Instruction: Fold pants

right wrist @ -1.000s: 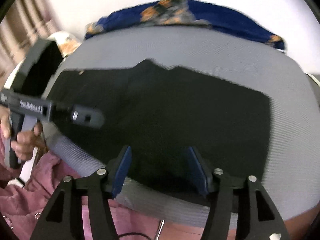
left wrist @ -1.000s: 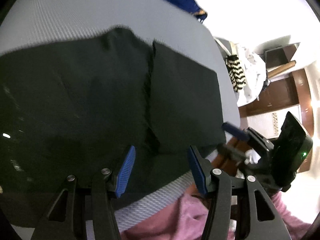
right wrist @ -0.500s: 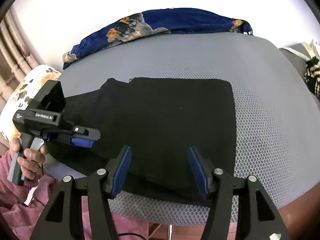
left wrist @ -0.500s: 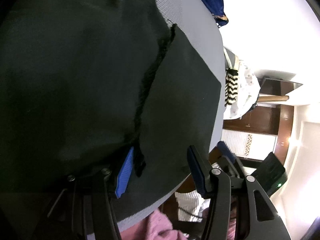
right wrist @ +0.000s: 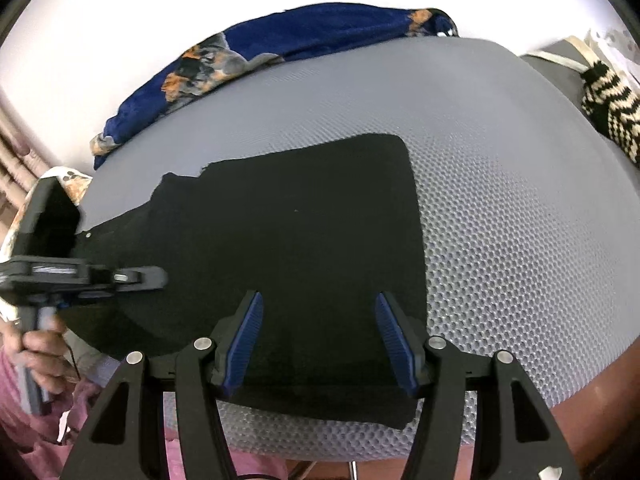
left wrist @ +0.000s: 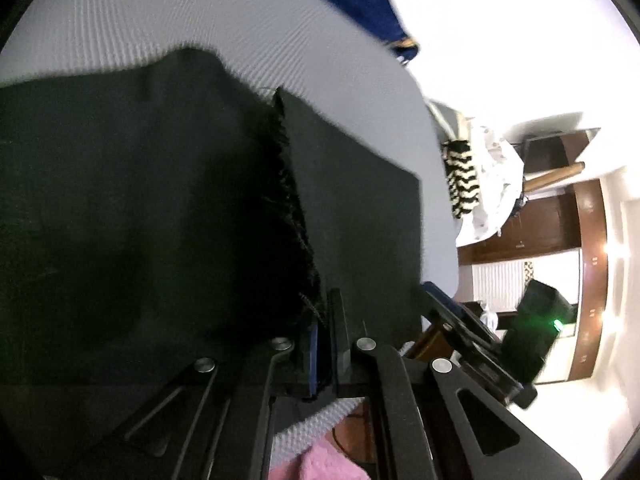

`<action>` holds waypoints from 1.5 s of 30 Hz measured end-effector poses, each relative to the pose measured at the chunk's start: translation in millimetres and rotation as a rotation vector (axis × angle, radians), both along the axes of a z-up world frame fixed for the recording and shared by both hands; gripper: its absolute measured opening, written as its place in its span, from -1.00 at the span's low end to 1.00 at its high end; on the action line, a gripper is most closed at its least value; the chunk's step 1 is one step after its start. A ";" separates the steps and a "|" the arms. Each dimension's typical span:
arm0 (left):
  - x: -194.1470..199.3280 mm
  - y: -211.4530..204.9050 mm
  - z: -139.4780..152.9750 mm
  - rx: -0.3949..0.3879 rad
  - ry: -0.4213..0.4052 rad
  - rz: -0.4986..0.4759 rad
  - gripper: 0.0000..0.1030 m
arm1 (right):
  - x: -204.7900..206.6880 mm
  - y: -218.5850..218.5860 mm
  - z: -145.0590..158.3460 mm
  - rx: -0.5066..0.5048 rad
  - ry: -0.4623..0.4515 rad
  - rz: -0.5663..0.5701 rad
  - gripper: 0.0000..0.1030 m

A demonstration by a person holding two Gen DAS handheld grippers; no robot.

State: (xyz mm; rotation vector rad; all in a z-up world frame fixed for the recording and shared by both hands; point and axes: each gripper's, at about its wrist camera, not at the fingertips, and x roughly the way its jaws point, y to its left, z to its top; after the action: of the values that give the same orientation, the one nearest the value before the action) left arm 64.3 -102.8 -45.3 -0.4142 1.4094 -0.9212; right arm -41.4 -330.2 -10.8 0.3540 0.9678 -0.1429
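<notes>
Black pants (right wrist: pixel 304 248) spread flat on a grey mesh pad (right wrist: pixel 500 220), left gripper (left wrist: pixel 324 344) pinched on their near edge

The left gripper's jaws are closed tight on the pants' near hem beside the rough seam (left wrist: pixel 288 200); a second ago they stood open above the cloth. The right gripper (right wrist: pixel 320 340) hangs over the near right part of the pants, jaws about half open and holding nothing, as before, with the cloth's right edge now just beyond its right finger. Bare pad lies open to the right of and beyond the pants. A blue patterned cloth (right wrist: pixel 280 52) lies at the far edge, a striped knit (right wrist: pixel 608 108) off the far right, and a hand (right wrist: pixel 36 356) holds the left gripper's handle at the near left
</notes>
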 end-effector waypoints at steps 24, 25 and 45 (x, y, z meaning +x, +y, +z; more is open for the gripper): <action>-3.0 -20.9 42.1 0.310 -0.523 -0.072 -0.22 | 60.6 18.5 4.1 -0.237 0.060 0.092 0.10; 1.7 -30.6 41.6 0.302 -0.527 -0.079 -0.16 | 68.5 16.4 3.5 -0.237 0.060 0.090 0.10; 25.6 -69.4 -3.5 0.442 -0.552 -0.135 -0.14 | 88.2 26.6 -31.6 -0.316 0.103 0.122 0.27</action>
State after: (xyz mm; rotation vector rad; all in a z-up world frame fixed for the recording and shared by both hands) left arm 89.9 -172.1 -48.8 0.2585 1.0883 -0.7265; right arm 46.8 -303.7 -42.4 -0.0033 1.0468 -0.2014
